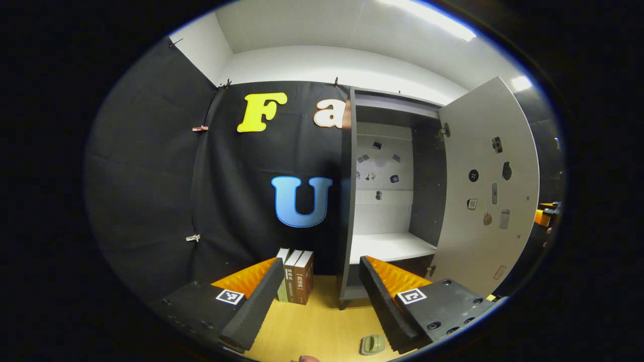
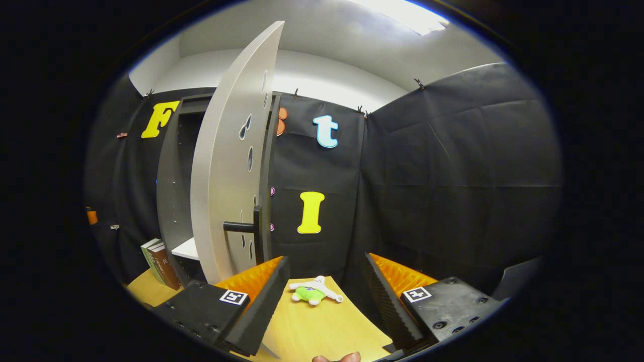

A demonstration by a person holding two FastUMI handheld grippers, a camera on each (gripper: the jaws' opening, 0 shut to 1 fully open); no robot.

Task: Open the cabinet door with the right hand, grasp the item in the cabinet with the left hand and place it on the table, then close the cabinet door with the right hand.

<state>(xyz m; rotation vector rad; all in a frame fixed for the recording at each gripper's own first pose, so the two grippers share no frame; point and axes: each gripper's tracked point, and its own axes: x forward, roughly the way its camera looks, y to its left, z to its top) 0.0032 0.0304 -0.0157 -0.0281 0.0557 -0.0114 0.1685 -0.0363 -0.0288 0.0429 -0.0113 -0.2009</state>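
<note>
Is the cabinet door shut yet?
No, in the left gripper view the cabinet door stands swung wide open to the right, with the white shelf inside the cabinet exposed.

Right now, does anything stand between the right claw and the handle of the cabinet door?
Nothing visible does. The right claw is open, and the handle sticks out from the open door just up and left of it, with free space between. The plush toy lies lower, on the table, off that path.
</note>
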